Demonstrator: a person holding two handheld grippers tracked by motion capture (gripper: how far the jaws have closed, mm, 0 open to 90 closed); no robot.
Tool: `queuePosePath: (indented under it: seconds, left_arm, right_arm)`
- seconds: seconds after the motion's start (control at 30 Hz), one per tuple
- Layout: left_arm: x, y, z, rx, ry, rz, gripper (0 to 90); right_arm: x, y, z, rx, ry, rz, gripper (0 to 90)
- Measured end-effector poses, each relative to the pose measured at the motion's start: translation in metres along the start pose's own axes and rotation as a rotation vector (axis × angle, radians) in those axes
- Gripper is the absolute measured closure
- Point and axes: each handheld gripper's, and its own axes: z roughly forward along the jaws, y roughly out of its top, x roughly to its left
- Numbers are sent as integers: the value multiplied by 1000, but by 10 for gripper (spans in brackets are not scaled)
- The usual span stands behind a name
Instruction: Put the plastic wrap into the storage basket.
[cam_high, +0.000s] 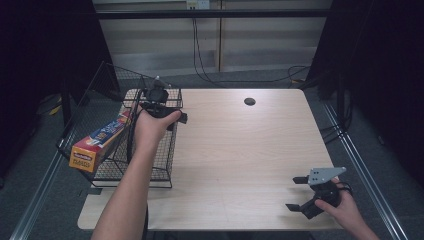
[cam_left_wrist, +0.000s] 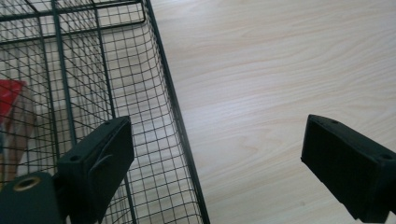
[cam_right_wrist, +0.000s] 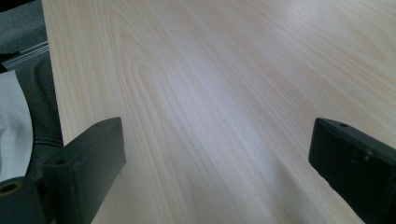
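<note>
Two grippers over one pale wooden table (cam_high: 240, 150), taken from left to right. Far left: a long orange and blue box (cam_high: 100, 141), lying tilted in a black wire basket (cam_high: 162, 170) and poking out past the basket's near-left rim. Basket itself set on the table's left edge. Just right of the box: the left gripper (cam_left_wrist: 217, 154), held in the left hand (cam_high: 152, 125) above the basket's right wall, jaws spread wide with nothing between them. In the left gripper view, one jaw over the mesh inside the basket, the other over bare wood outside it, the basket's rim running between the two; a blurred red shape seen through the mesh at far left. Mid-table, toward the back: a small dark round spot (cam_high: 249, 101). Far right, near the front corner: the right gripper (cam_high: 298, 192) in the right hand (cam_high: 345, 210), low over the table, well apart from basket and box, jaws likewise spread wide and gripping nothing, bare wood below them.
</note>
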Motion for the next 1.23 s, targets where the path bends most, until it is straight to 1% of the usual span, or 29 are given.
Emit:
queuePosePath:
  seconds: [0.07,0.1,0.2,0.23,0.3,0.43,0.5,0.6,0.63,0.77,0.97,1.03,1.1,1.23]
  left_arm:
    - [-2,-1,3,-1,-7,3,95]
    - [-3,-2,5,-6,-12,-1,95]
    - [-7,-3,7,-9,-22,18,96]
    - [-9,-4,8,-20,-24,13,96]
    - [-11,-4,8,-15,-24,34,96]
    - [-18,-5,12,-16,-48,44,96]
    - [-22,-7,13,-19,-51,60,95]
    - [-28,-9,17,-21,-89,70,95]
    - [-31,-9,18,-24,-89,77,94]
    - [-39,-12,23,-23,-123,89,90]
    - [-52,-15,25,-29,-151,120,90]
    - [-54,-15,25,-29,-158,130,88]
    - [-56,-16,26,-31,-169,132,87]
    - [-57,-16,28,-29,-177,138,86]
  right_arm:
    - [0,0,0,5,2,4,34]
    - [0,0,0,3,5,4,34]
    - [0,0,0,5,1,4,34]
    - [0,0,0,5,2,5,34]
    - [0,0,0,5,5,5,34]
    - [0,0,1,5,6,4,34]
    - [0,0,1,3,5,3,34]
    - [0,0,0,4,5,3,34]
    - [0,0,1,4,5,4,34]
    - [0,0,1,5,6,2,34]
    - [0,0,1,6,5,2,34]
    - [0,0,0,5,5,4,34]
    - [0,0,0,5,5,3,34]
    - [0,-1,0,3,5,6,34]
